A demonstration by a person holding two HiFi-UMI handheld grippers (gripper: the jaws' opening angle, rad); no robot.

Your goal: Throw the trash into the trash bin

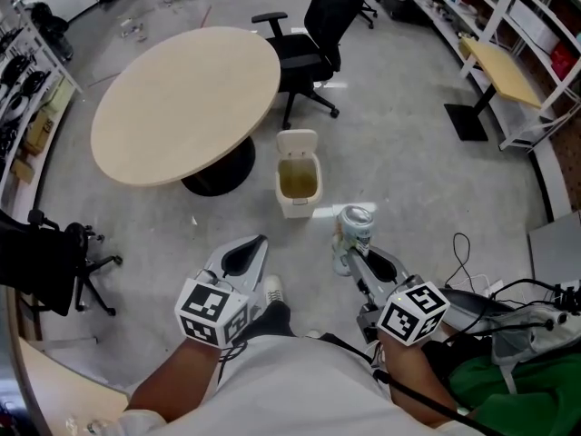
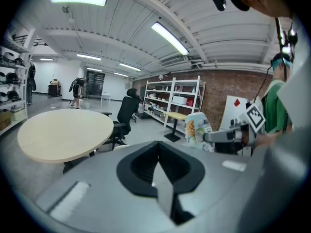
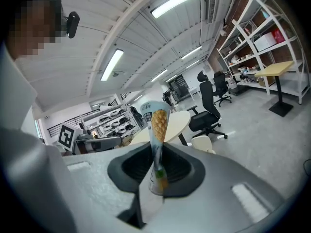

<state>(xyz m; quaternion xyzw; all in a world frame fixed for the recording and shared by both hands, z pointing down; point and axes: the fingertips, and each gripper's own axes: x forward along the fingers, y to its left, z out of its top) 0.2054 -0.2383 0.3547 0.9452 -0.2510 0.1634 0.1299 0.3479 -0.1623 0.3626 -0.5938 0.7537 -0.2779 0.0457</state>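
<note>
while the left hand-held gripper (image 1: 257, 243) is clenched empty, the right hand-held gripper (image 1: 350, 254) grasps a snack packet (image 1: 354, 227).

A: What lies on the way to the trash bin (image 1: 298, 189)?
B: Open grey floor (image 1: 408, 189) in front and to its right. Its lid (image 1: 298, 141) is tipped back, mouth open upward.
A: Any obstacles?
B: A round table (image 1: 182, 98) crowds its left side; a black office chair (image 1: 313, 44) stands behind.
</note>
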